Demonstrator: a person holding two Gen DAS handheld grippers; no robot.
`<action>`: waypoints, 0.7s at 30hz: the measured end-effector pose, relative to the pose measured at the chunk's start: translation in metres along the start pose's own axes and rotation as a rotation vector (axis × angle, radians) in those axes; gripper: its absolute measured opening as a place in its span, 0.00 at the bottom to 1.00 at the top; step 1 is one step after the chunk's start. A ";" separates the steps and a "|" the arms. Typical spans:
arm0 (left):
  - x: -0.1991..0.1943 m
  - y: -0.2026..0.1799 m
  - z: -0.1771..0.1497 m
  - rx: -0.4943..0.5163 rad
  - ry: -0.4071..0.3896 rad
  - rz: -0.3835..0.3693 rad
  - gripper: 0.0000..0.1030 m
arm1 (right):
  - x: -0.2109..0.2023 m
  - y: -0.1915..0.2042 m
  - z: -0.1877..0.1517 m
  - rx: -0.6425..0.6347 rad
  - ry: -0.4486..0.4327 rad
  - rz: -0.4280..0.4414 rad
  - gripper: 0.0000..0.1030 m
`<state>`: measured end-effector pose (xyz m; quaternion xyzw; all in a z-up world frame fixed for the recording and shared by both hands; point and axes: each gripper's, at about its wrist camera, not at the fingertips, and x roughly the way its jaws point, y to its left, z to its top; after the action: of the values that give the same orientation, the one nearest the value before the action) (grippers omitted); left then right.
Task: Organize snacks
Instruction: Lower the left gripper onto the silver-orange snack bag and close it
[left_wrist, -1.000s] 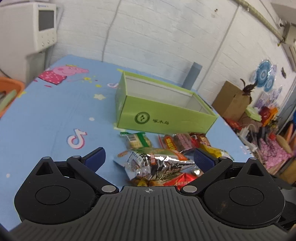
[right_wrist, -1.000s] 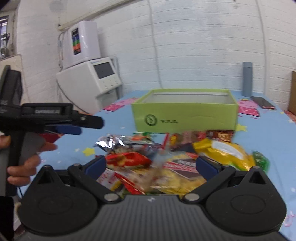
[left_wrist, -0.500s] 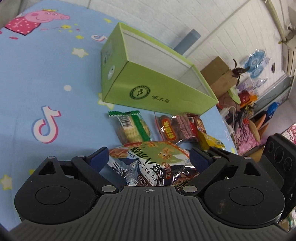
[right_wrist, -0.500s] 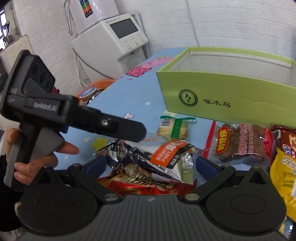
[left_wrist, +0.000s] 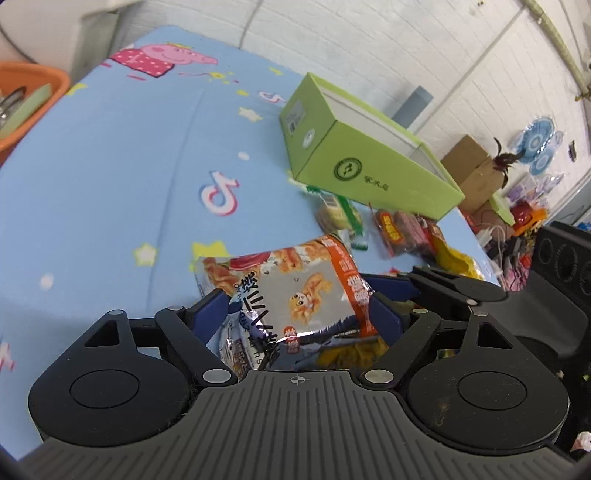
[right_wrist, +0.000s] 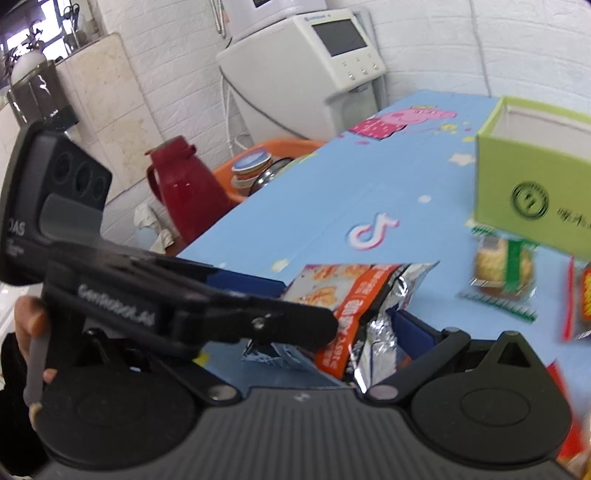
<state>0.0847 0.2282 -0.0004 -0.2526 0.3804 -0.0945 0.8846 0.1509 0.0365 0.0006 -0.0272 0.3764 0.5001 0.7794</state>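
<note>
A silver and orange snack bag (left_wrist: 295, 291) sits between the blue pads of my left gripper (left_wrist: 295, 314), which is shut on it; it also shows in the right wrist view (right_wrist: 354, 295). My right gripper (right_wrist: 332, 328) is close beside it, with its right pad (right_wrist: 413, 328) against the same bag; the left gripper body (right_wrist: 147, 295) hides its left finger. The open green box (left_wrist: 365, 162) stands on the blue table (left_wrist: 110, 166) beyond. A green-striped cracker pack (left_wrist: 338, 214) and a red snack pack (left_wrist: 402, 230) lie in front of the box.
An orange basin (right_wrist: 280, 155) with bowls and a red thermos jug (right_wrist: 184, 184) stand off the table's left side. A white machine (right_wrist: 314, 62) stands by the brick wall. Cardboard boxes (left_wrist: 476, 166) and clutter lie beyond the table's right end.
The left gripper has narrowed onto the silver and orange bag and lifted it. Both views have swung left, and the right gripper has moved in beside the left one.
</note>
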 end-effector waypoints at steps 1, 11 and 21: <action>-0.006 0.003 -0.004 -0.017 -0.008 -0.019 0.72 | -0.003 0.003 -0.004 0.002 -0.015 -0.003 0.99; -0.030 0.030 -0.001 -0.144 -0.106 -0.002 0.78 | -0.034 0.048 -0.061 0.014 -0.078 -0.025 1.00; -0.022 0.021 -0.004 -0.079 -0.065 0.004 0.81 | -0.038 0.006 -0.061 0.132 -0.070 -0.132 1.00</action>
<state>0.0660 0.2528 -0.0001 -0.2896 0.3552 -0.0691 0.8861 0.1037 -0.0148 -0.0176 0.0169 0.3786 0.4222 0.8235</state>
